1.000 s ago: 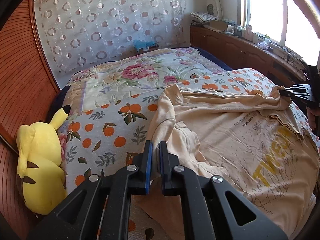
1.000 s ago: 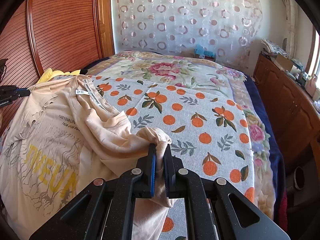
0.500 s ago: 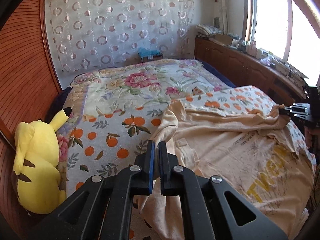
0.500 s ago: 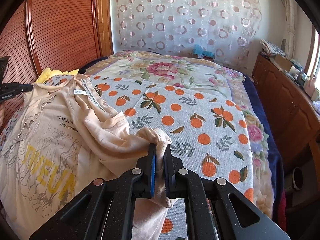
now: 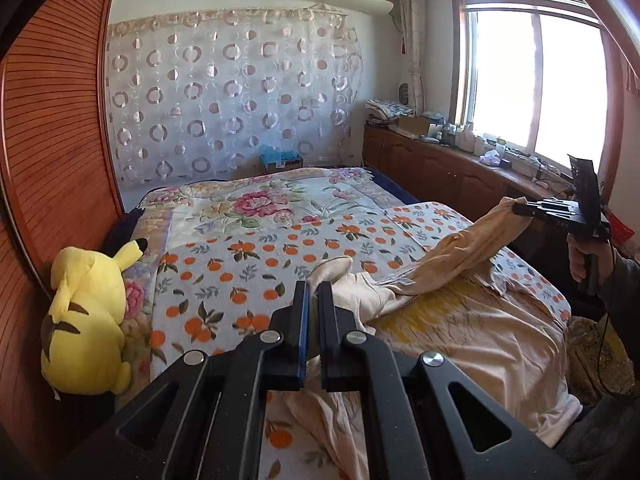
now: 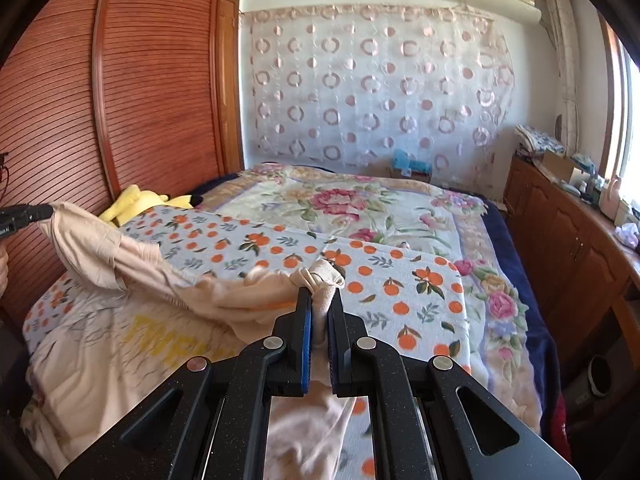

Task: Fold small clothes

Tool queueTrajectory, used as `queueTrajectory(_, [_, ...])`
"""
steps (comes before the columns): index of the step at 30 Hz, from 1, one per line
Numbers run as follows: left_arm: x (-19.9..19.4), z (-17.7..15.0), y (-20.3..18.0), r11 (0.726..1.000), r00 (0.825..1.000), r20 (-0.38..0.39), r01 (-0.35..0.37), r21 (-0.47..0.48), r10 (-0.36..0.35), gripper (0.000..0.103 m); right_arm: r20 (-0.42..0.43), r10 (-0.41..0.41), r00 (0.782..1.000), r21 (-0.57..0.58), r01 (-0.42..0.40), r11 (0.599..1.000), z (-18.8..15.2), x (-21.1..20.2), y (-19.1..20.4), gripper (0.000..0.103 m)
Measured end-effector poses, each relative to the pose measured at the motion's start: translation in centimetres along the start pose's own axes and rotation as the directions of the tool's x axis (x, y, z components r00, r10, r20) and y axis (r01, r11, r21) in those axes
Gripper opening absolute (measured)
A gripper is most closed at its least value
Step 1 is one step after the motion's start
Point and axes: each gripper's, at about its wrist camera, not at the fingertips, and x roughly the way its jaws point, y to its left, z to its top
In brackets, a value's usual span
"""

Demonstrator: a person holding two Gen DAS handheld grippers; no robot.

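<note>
Both the left gripper (image 5: pixel 313 286) and right gripper (image 6: pixel 320 294) are clamping the limp, light peach T-shirt (image 5: pixel 472 332) by bunched edges, lifting it off the bed (image 5: pixel 248 264).

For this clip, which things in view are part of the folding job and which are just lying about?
In the job:
- shirt, peach, spread on the bed
- left gripper, shut on the shirt
- right gripper, shut on the shirt

Lying about:
- yellow plush beside the wardrobe
- blue box at the curtain
- clutter on the window cabinet
</note>
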Motion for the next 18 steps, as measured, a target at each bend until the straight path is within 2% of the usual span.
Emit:
queueTrajectory(3, [-2.3,-2.9,-0.4,1.0,1.0,-0.024,-0.005,-0.015,0.005,0.005,0.0,0.024,1.0,0.003,-0.024,1.0,-2.7,-3.4,0.6,0.006])
queueTrajectory(7, [-5.1,-6.0,0.1,0.998,0.999,-0.051,-0.021,-0.062,0.018,0.005,-0.043,0.049,0.998,0.005,-0.048,0.999,-6.4,-7.5,1.2,0.006])
queueTrajectory(11, [-6.8,-8.1,0.7,0.993,0.997,-0.068,-0.047,-0.112,0.039,0.005,-0.092,0.054,0.994,0.013,-0.053,0.999,-8.7,-11.0,1.2,0.006])
queueTrajectory(14, [-6.9,-9.2,1.2,0.99,0.995,-0.088,-0.05,-0.133,0.039,0.005,-0.115,0.046,0.992,0.013,-0.045,0.999,-9.8,-12.7,1.0,0.006])
queueTrajectory(18, [-6.9,-10.2,0.8,0.99,0.993,-0.106,-0.065,-0.129,0.052,0.005,-0.182,0.057,0.982,0.047,-0.05,0.998,-11.1,-12.9,1.2,0.007])
